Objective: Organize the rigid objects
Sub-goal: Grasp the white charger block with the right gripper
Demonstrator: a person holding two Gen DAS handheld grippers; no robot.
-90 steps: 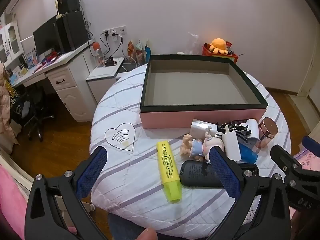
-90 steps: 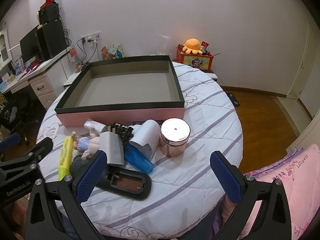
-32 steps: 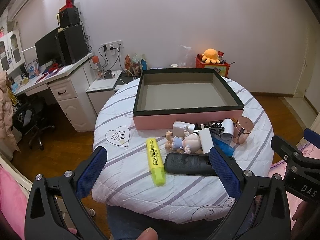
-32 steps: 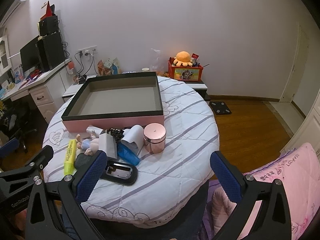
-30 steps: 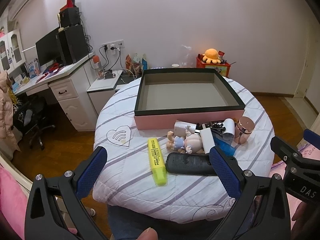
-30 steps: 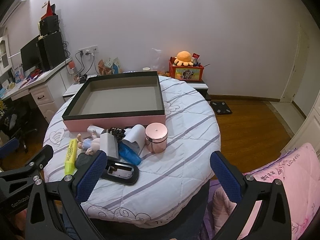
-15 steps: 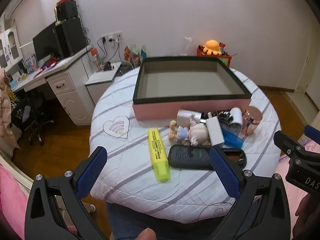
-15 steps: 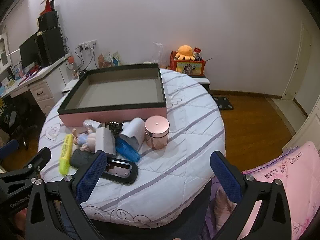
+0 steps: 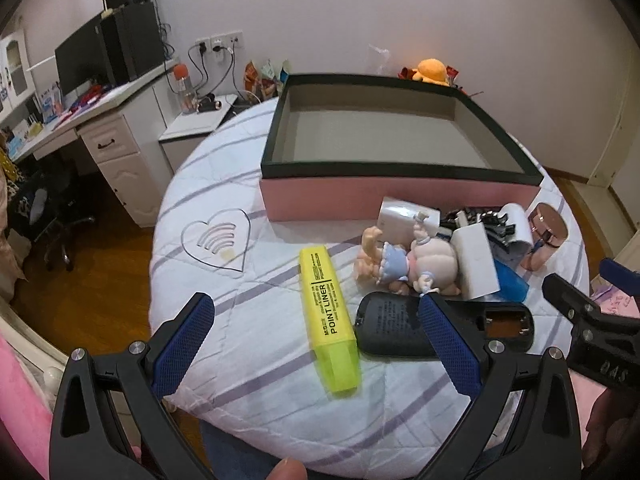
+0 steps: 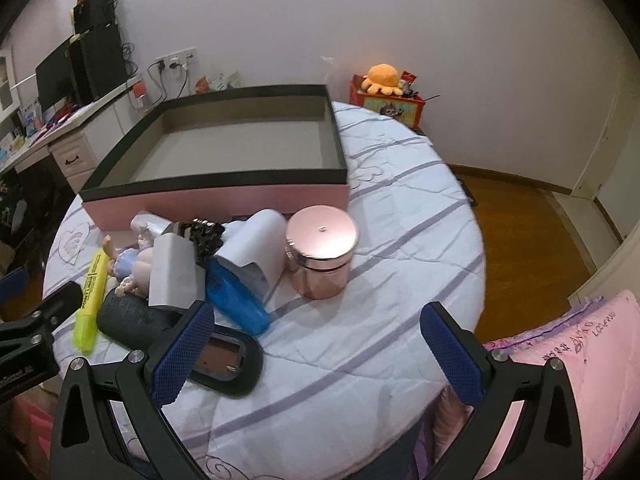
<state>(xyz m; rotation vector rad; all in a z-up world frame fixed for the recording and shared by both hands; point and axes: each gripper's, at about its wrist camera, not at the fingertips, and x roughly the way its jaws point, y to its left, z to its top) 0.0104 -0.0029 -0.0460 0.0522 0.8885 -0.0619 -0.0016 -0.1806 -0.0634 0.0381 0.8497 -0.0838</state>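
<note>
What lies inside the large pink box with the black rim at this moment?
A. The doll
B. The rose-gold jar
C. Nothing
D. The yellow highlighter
C: the pink box shows only its bare grey floor, while the yellow highlighter, rose-gold jar and doll all lie on the table in front of it.

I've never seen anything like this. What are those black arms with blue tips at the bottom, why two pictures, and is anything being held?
They are hand-held grippers, one in each of a person's hands, each with a camera looking along its fingers. One picture is from the left gripper, the other from the right gripper. Both are open and hold nothing. On the round table stands an empty pink box. In front of it lie a yellow highlighter, a small doll, a black remote with its battery bay uncovered, a rose-gold jar and other small items.
</note>
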